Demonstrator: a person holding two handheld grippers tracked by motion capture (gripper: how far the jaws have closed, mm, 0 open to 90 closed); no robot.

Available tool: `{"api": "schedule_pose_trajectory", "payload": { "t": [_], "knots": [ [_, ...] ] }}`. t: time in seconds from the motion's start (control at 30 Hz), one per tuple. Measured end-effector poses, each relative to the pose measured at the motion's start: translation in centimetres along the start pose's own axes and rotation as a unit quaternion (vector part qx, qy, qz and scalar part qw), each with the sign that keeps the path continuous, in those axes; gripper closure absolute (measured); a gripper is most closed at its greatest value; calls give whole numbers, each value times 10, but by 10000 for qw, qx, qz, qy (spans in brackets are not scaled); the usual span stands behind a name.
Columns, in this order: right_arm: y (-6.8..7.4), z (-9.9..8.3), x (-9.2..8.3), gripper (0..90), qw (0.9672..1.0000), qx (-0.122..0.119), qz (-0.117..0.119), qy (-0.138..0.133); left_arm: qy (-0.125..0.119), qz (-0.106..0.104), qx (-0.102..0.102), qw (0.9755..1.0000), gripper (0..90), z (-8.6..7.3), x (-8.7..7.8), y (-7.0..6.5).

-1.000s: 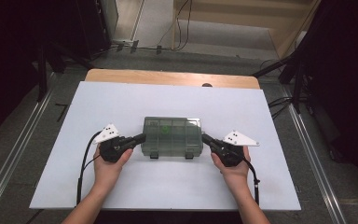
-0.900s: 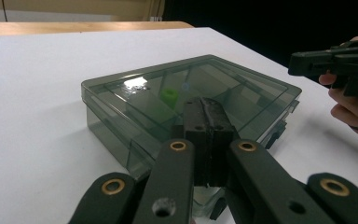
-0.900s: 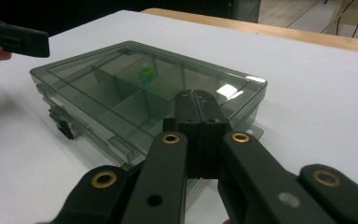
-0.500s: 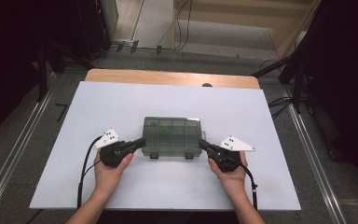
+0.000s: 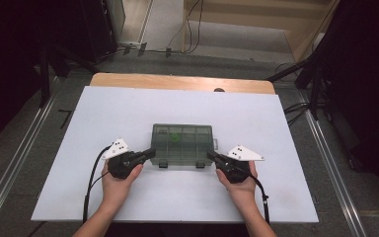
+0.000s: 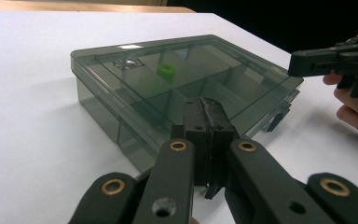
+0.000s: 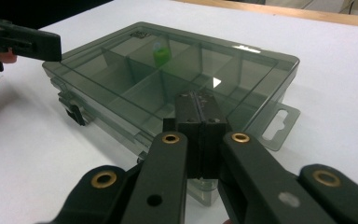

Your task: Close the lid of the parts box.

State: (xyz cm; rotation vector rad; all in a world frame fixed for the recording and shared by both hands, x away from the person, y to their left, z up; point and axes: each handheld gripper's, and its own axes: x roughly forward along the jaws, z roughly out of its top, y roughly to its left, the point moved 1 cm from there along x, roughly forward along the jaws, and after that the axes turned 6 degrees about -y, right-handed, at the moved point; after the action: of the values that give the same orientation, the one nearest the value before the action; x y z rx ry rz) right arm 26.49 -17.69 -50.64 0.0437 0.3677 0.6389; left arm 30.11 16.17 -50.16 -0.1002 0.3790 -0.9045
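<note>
A smoky translucent compartment box (image 5: pixel 182 143) lies lid-down in the middle of the white table (image 5: pixel 128 108). One far compartment holds a small green piece (image 5: pixel 175 138). My left gripper (image 5: pixel 151 151) is shut, its tips at the box's near-left corner. My right gripper (image 5: pixel 210 155) is shut at the near-right corner. In the left gripper view the shut jaws (image 6: pixel 209 105) rest against the box (image 6: pixel 182 70) edge, with the green piece (image 6: pixel 166 72) beyond. In the right gripper view the jaws (image 7: pixel 196 100) meet over the box (image 7: pixel 121 70) front wall. Nothing shows between either pair.
The box has dark latches (image 7: pixel 77 112) on its near side and a hang tab (image 7: pixel 277 123) at its right end. A wooden strip (image 5: pixel 177 81) borders the table's far edge. Cables (image 5: pixel 91 182) trail from both grippers toward the near edge.
Both grippers have slid slightly toward the box's near corners, the right one moving a little leftward. The box stays put.
</note>
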Motion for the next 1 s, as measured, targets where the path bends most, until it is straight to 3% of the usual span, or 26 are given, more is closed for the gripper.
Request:
{"api": "schedule_pose_trajectory", "payload": {
  "t": [0.43,0.6,0.63,0.67,0.7,0.73,0.8,1.0],
  "knots": [
    [2,-2,2,874,10000,-2,24,1,-6,9,-43,10000,890,-1,0,-1],
    [0,-3,2,873,9999,109,88,24,12,13,-71,10000,891,-1,0,-1],
    [0,-3,2,874,9999,137,99,19,181,96,-54,9998,892,-2,2,-2],
    [0,-4,4,874,9998,136,46,137,176,-22,-86,9998,892,-3,3,-2],
    [-1,-6,5,874,9999,67,42,99,179,49,-16,9998,892,-3,3,-4],
    [-1,-7,4,874,9998,159,34,93,203,89,50,9997,892,-3,3,-5],
    [-2,-7,5,874,10000,45,6,36,197,78,38,9998,892,-3,4,-5],
    [1,-7,5,872,9999,81,-62,72,176,103,45,9998,890,-3,4,-6]
  ]
}}
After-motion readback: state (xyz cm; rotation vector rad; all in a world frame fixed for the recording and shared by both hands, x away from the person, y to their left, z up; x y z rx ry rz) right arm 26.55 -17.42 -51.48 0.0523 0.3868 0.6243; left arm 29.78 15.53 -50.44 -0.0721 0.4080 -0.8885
